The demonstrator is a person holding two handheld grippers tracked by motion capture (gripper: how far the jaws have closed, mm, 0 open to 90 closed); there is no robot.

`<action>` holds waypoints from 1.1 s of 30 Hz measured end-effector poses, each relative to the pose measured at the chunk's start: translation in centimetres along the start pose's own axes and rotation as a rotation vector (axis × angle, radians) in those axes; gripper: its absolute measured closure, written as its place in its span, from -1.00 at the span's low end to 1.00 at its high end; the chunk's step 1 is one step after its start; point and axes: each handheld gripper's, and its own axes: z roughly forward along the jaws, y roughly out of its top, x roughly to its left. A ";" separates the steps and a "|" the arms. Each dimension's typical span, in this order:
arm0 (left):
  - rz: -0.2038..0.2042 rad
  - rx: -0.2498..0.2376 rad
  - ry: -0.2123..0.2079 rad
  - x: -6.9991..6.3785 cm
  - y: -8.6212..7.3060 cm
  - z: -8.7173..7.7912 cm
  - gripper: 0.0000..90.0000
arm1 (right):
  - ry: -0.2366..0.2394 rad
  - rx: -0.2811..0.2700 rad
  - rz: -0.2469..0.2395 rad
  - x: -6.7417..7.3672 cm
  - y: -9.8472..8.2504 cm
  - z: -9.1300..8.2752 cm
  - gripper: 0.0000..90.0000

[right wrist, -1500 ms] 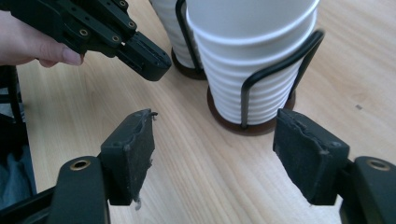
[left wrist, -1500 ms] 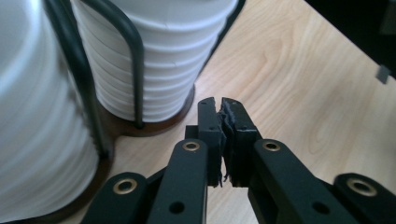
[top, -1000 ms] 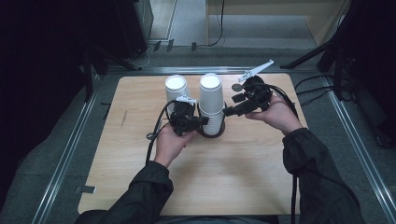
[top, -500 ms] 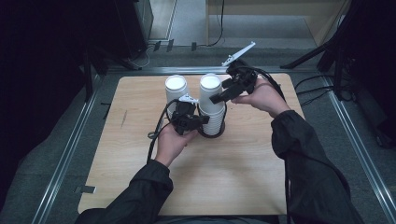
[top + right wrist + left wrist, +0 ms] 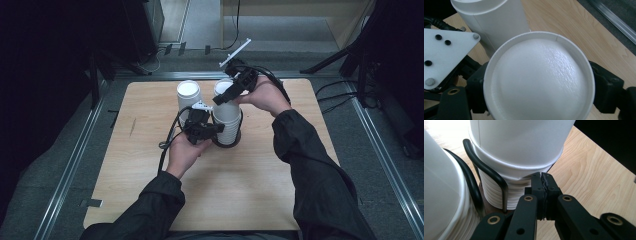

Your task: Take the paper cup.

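The right tongs (image 5: pixel 226 96), at centre frame, straddle the top cup (image 5: pixel 539 77) of the stack (image 5: pixel 227 122), having just narrowed on it. The left tongs (image 5: pixel 541 182), closed together with nothing between them, brace the stack's base. Next, I judge: clamp firmly, then lift that cup straight off.

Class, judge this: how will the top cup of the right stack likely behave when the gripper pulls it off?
The top cup looks thin-walled, so it probably dents if squeezed. Upturned and nested on the tall stack, it may stick and tip the stack. Likely very light.

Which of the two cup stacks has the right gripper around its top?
The nearer stack, ringed by the black wire holder; right gripper straddles it.
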 end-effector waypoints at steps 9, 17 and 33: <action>0.007 -0.002 0.004 0.0 -0.1 0.1 0.98 | -0.035 0.009 -0.059 0.6 0.4 -0.5 -0.48; 0.006 -0.002 0.001 0.0 -0.1 0.1 0.98 | -0.019 -0.017 -0.033 0.4 1.2 -2.0 -0.46; -0.015 0.009 -0.035 0.3 -0.1 0.0 0.95 | -0.002 -0.069 -0.023 1.2 3.0 -7.5 -0.46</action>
